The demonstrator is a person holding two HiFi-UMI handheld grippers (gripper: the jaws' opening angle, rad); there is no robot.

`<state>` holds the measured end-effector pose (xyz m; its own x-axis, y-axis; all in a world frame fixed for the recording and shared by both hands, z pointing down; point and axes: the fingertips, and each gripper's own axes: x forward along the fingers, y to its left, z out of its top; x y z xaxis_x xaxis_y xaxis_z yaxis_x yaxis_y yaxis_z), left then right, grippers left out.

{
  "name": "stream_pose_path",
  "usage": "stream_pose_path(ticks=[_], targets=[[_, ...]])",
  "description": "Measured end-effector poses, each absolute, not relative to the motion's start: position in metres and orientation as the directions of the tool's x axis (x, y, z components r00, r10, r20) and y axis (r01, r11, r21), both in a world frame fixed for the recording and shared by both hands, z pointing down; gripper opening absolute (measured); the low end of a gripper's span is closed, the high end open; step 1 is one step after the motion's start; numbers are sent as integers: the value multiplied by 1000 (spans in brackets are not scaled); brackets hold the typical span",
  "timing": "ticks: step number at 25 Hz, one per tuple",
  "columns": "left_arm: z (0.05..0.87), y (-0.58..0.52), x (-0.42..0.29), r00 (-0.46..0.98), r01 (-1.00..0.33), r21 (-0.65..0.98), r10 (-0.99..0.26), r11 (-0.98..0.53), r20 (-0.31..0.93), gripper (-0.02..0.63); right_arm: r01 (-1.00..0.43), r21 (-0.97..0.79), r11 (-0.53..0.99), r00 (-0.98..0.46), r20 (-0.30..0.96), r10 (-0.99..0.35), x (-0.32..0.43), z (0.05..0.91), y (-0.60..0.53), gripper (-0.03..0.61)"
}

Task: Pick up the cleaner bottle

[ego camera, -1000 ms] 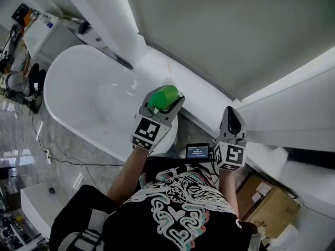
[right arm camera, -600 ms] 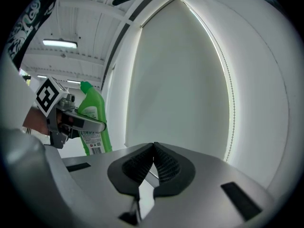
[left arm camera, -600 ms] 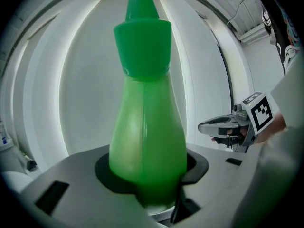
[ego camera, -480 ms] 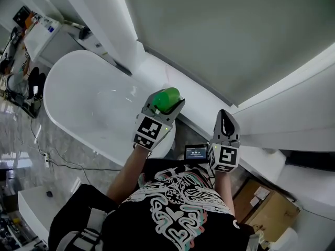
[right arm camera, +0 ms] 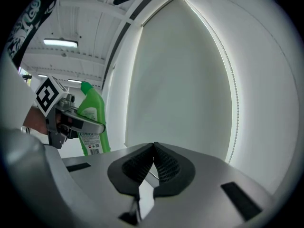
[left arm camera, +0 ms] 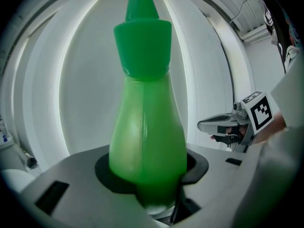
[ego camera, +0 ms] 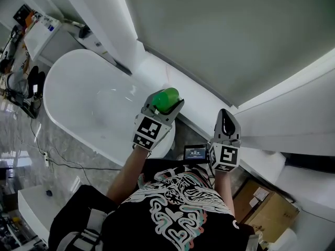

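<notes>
Where the cleaner bottle [ego camera: 166, 97] is sitting: in the left claw [ego camera: 163, 104], held up in the air over the near end of the bathtub [ego camera: 73, 90], beside the pale wall.
Left claw: pinching the bottle's green body, both jaws pressing its sides, the pointed green cap standing clear above them.
Bottle contents: not showing; the green plastic is letting some light through but no liquid level is coming out.
Bottle label: facing the right claw [right arm camera: 153, 150]; the print is coming out too small to read.
Right claw: jaws pressed together with nothing between them, hanging in the air just beside the left one, apart from the bottle.
Bathtub: white and glossy, its smooth inner wall catching the light.
Cardboard box [ego camera: 269, 209]: sitting on the floor by the person's right side; I cannot tell what it is holding.
Hidden: the bottle's base is disappearing behind the left jaws; the tub's near end is lying under the claw and forearm.
Cut off: the box is being clipped by the person's black printed shirt [ego camera: 183, 210].
</notes>
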<state>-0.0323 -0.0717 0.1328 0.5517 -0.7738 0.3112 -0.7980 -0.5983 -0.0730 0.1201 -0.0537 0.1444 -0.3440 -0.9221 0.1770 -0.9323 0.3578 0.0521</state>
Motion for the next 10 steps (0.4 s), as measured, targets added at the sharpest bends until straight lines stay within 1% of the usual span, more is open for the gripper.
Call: stream_pose_path(ticks=[10], targets=[[130, -78, -38, 551, -800, -71, -776, -596, 307, 196, -931, 59, 360, -345, 178, -921, 116, 142, -57, 26]])
